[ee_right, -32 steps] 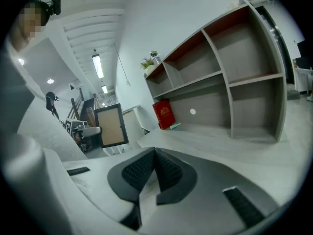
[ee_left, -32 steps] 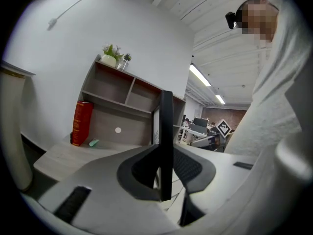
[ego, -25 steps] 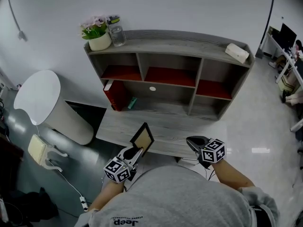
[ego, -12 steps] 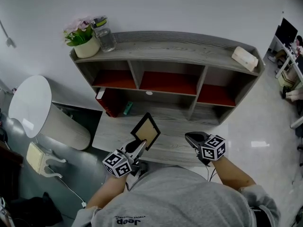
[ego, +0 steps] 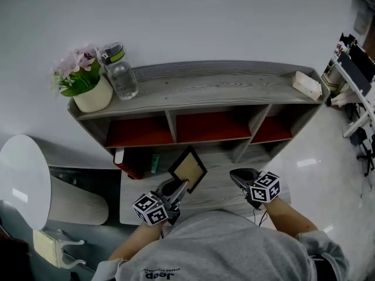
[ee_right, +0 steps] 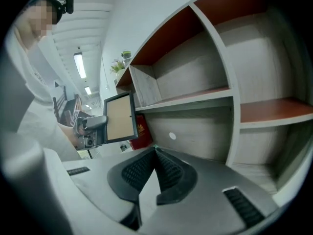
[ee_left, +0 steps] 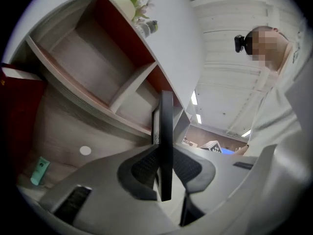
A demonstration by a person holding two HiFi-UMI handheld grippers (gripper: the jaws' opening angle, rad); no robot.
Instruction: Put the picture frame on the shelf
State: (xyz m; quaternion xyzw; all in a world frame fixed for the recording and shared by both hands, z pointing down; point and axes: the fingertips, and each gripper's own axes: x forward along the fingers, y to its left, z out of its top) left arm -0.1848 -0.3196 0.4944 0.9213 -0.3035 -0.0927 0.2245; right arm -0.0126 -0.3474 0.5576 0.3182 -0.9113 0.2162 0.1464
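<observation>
Transport step. The left hand-held gripper [ego: 179, 187] is clenching the picture frame [ego: 188, 170] by its lower edge and holding it tilted above the desk [ego: 214, 187]. The right hand-held gripper [ego: 240, 177] is hovering alongside, jaws together and empty. Judged next move: carrying the frame onto the shelf [ego: 205, 85], clear of its dividers, then releasing. Compared with one second earlier, both grippers and the frame are standing nearer the shelf.

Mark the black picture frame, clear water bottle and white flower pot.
black picture frame [ego: 188, 170], head view, tan centre panel
clear water bottle [ego: 121, 76], head view, middle of body
white flower pot [ego: 94, 98], head view, front wall
</observation>
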